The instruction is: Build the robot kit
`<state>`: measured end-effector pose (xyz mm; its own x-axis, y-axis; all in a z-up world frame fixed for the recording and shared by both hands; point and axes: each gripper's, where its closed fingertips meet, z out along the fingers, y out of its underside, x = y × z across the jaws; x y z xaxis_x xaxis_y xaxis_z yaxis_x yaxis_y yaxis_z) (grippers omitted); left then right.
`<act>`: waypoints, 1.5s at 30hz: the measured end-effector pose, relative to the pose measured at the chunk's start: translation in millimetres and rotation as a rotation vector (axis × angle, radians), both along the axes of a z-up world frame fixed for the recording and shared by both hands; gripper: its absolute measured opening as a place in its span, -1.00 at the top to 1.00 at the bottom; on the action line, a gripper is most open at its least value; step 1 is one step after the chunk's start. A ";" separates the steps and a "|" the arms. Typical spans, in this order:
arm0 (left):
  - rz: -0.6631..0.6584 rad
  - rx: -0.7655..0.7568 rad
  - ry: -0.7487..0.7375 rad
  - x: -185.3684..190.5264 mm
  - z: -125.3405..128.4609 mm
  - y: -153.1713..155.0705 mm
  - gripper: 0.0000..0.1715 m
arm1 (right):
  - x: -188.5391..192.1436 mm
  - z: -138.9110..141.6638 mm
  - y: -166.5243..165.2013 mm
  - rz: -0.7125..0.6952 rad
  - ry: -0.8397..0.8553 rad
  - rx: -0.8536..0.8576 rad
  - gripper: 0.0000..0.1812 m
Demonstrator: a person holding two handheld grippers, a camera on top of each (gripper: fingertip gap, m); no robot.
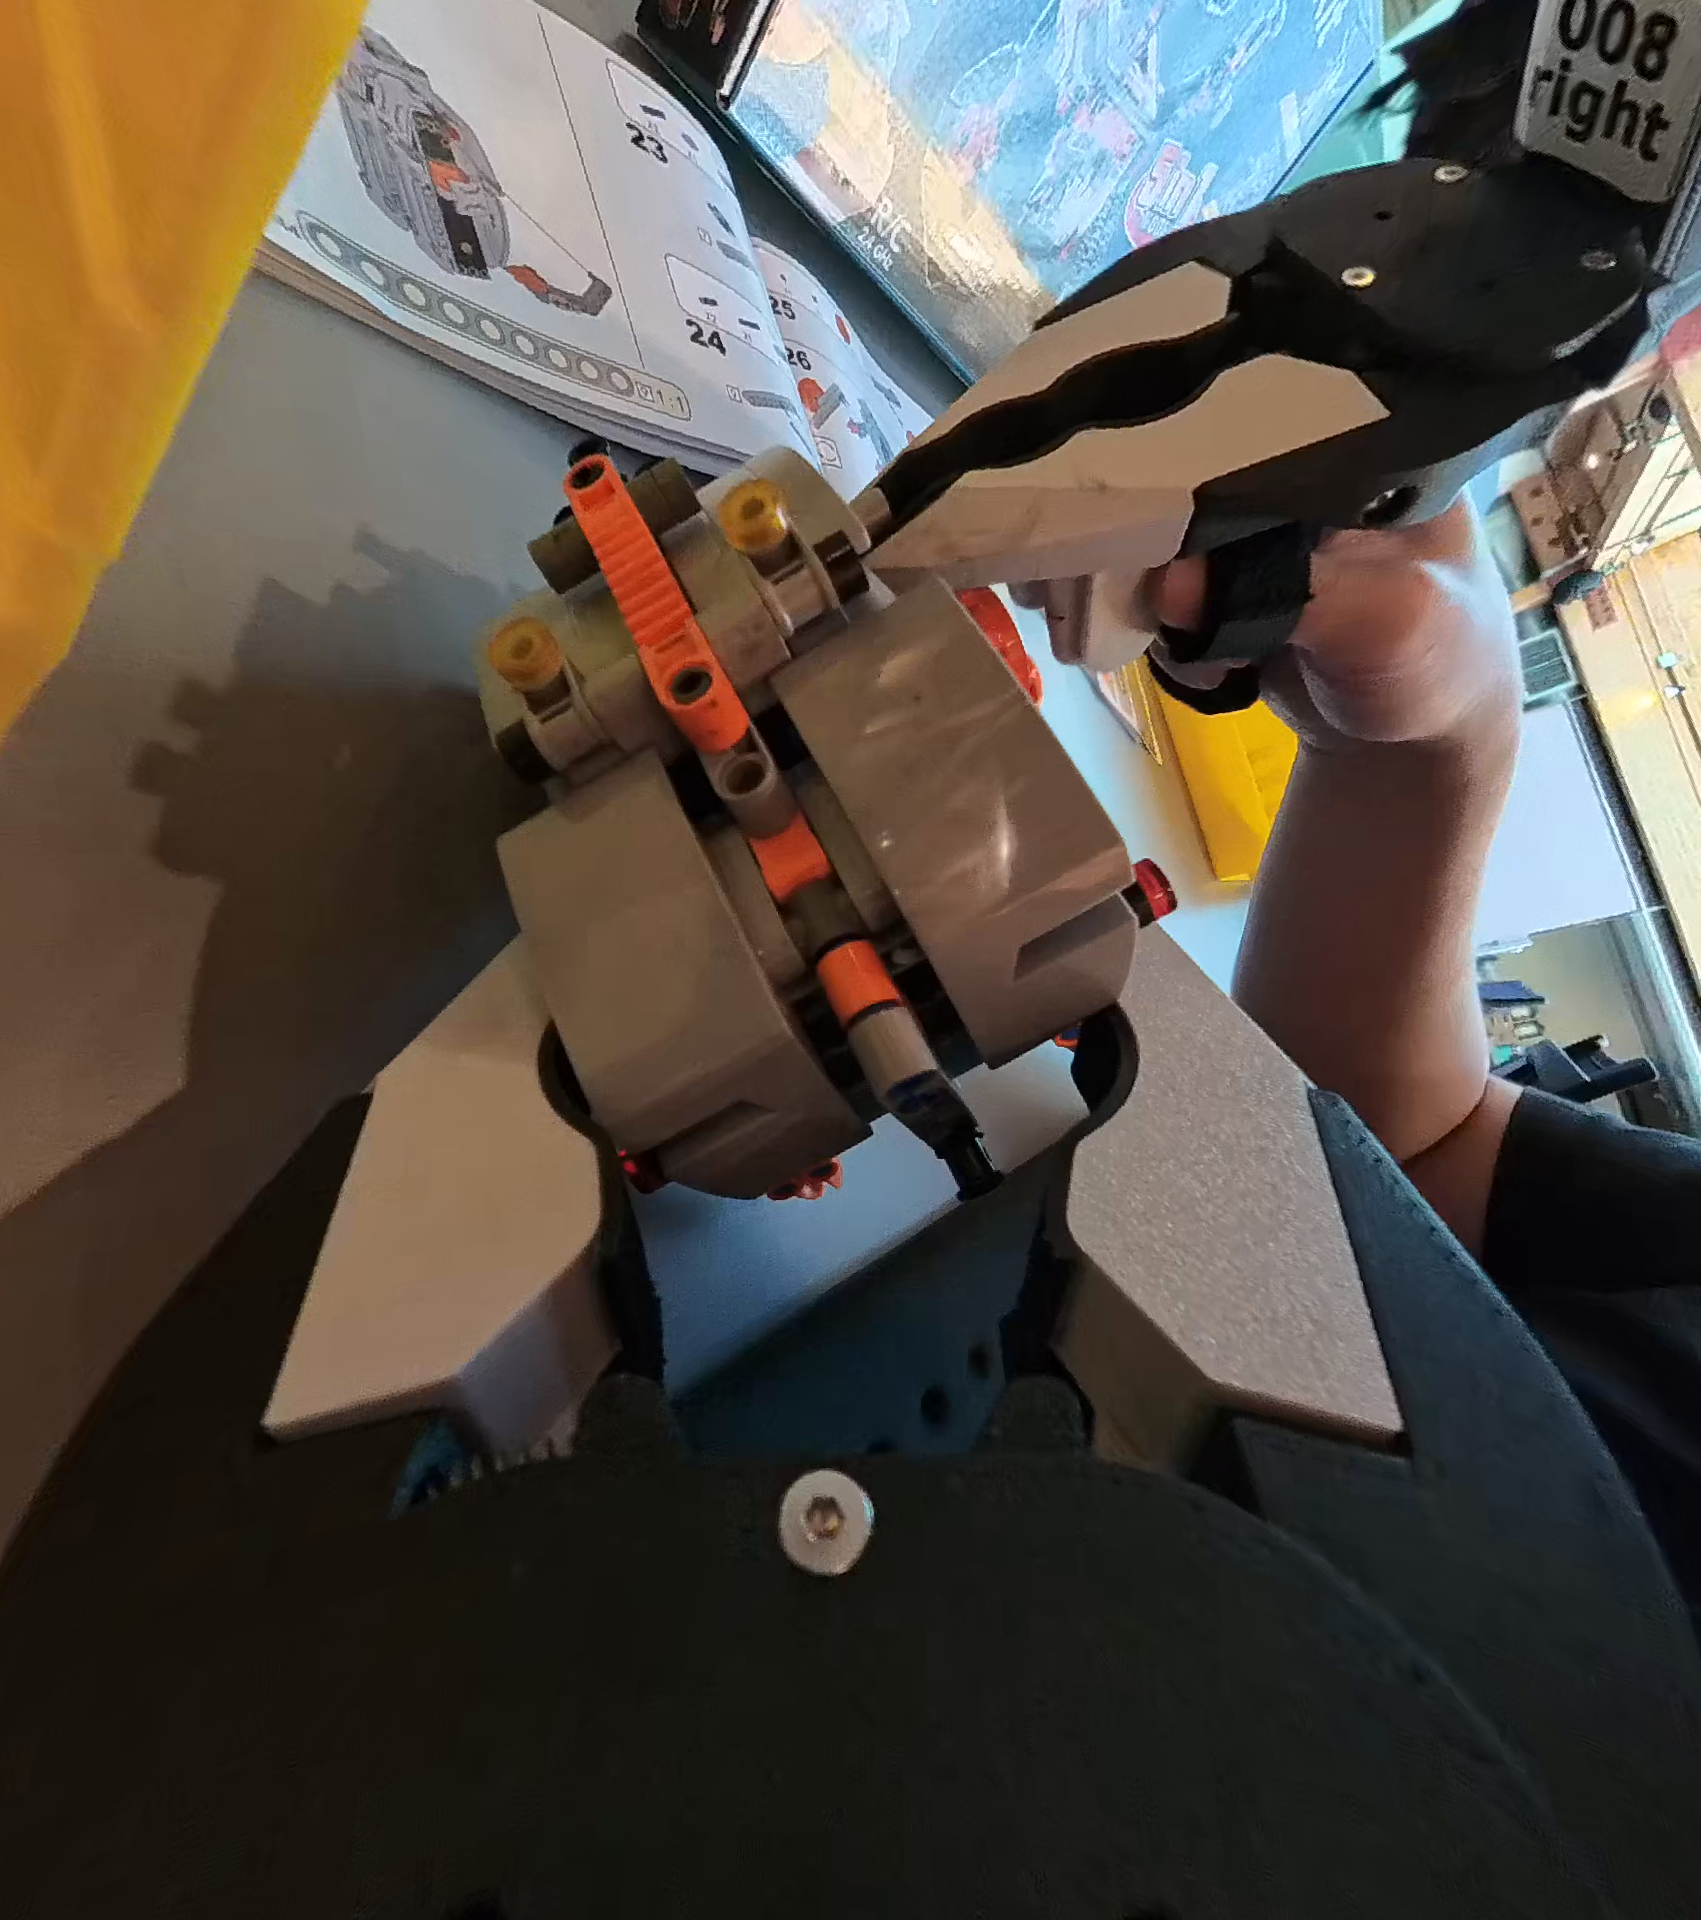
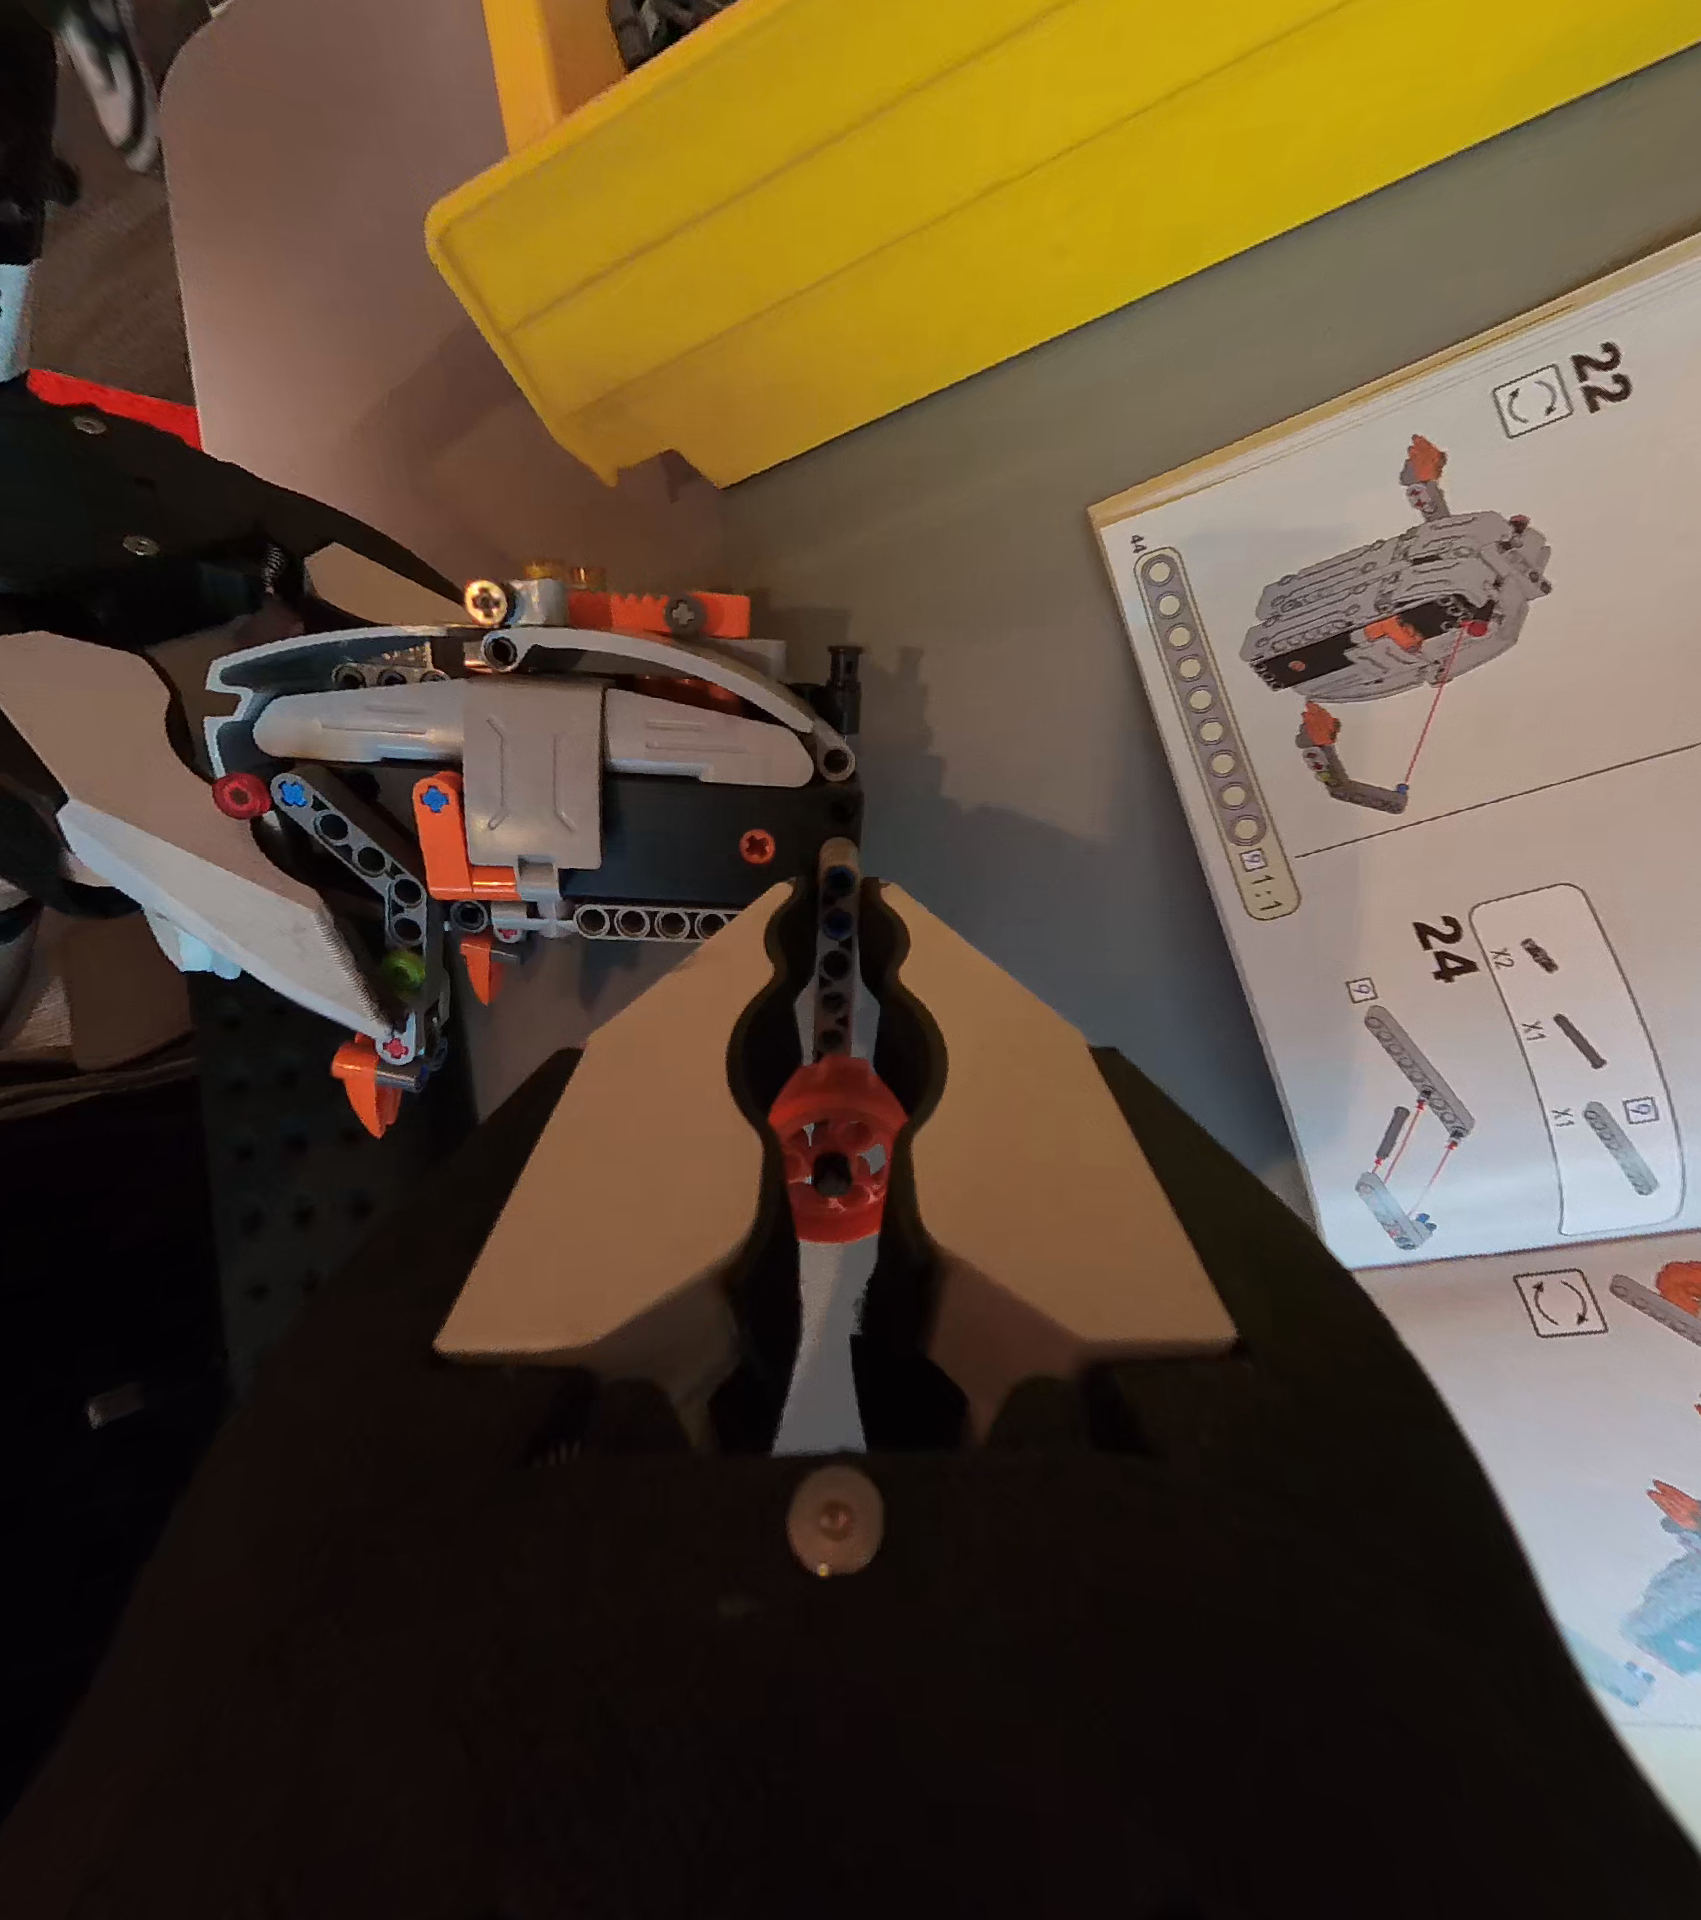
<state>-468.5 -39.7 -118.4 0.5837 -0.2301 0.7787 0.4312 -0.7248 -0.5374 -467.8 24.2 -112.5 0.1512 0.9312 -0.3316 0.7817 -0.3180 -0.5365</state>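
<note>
The left gripper (image 1: 830,1049) was closed around the rear of a grey and orange brick-built model (image 1: 804,831), its two grey fingers (image 1: 472,1226) pressing on the curved side panels, and it held the model above the grey tabletop (image 2: 1012,644). The right gripper (image 2: 835,904) was nearly closed on a thin grey perforated beam (image 2: 835,956) with an orange wheel-like piece (image 2: 835,1143) on it; the far end of the beam met the black end of the model.

The model was probably light and stiff, but its pins and small orange parts could pop off under side force, so the broad grey panels seemed the safest place to hold. The smooth plastic looked a little slippery. The beam was thin and was best held on its flat faces.

An open instruction booklet (image 2: 1511,831) lay on the tabletop near a yellow bin (image 2: 825,260), and a printed box (image 1: 1033,125) stood behind the booklet. The exact joint between beam and model was hidden by the fingers. The underside of the model was not visible, and the inside of the bin was cut off
</note>
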 end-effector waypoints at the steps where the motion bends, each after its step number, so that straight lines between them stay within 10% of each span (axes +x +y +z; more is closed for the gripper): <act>1: -0.001 0.002 -0.002 0.0 -0.2 -0.2 -0.07 | 0.1 -0.3 -0.5 0.008 -0.013 -0.005 0.93; 22: -0.010 0.007 0.110 -1.2 -3.4 -1.3 -0.07 | -2.0 -6.2 -1.9 0.089 -0.248 0.051 0.93; 35: -0.042 -0.017 0.249 6.8 0.2 2.0 -0.05 | 53.7 -2.5 0.9 -0.062 0.116 -0.159 0.74; 45: -0.078 -0.111 0.248 3.9 5.4 6.0 -0.06 | 149.0 35.2 13.3 -0.233 0.521 0.181 0.71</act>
